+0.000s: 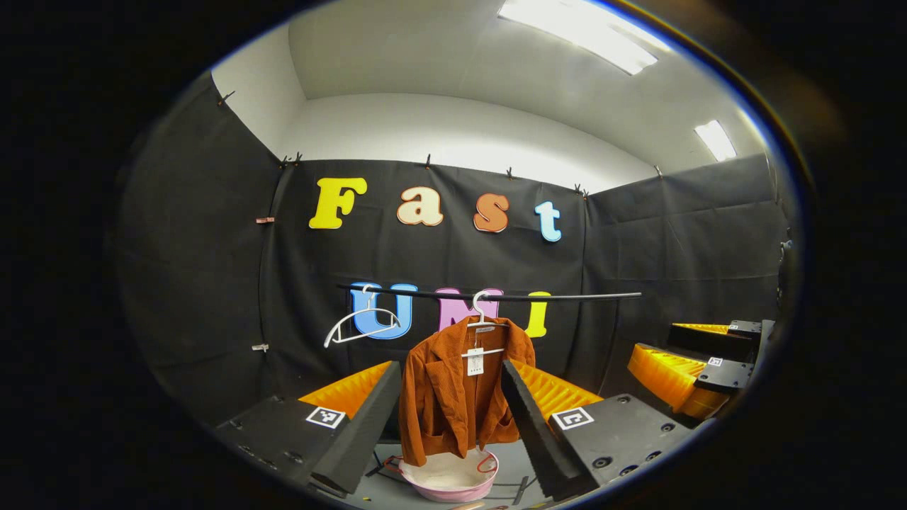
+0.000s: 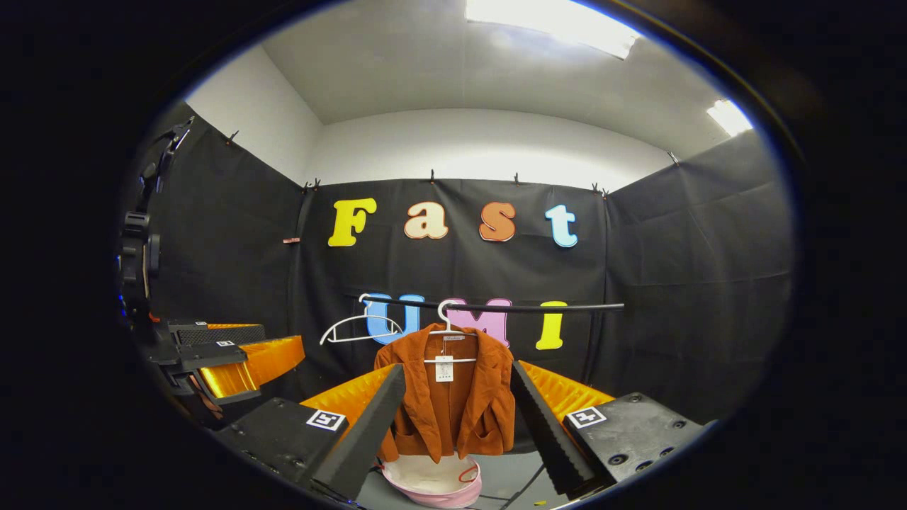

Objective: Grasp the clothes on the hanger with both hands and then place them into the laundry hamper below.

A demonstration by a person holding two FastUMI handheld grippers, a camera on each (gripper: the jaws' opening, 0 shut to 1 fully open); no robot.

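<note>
In the left gripper view, reading from nine o'clock across to three, we count two white hangers on one black rail: the empty hanger hangs tilted at about ten o'clock of the jacket, and the second hanger carries the rust-orange corduroy jacket, which sits at the centre, framed between our left tongs. Their two fingers stand wide apart at five and seven o'clock, gripping nothing, each bearing one square black-and-white marker. One white tag hangs at the jacket's collar; its print is too small to read. Directly under the jacket, at six o'clock, sits one pink laundry hamper with a pale lining and red handles, on the grey floor; the jacket's hem hangs in front of the hamper's far rim, and we cannot tell whether they touch. At three o'clock the other gripper shows, fingers apart. In the right gripper view, the left tool appears at nine o'clock, then the same two hangers, the jacket and the hamper below it. Our right tongs are likewise spread open on either side of the jacket, well short of it, holding nothing.
</note>
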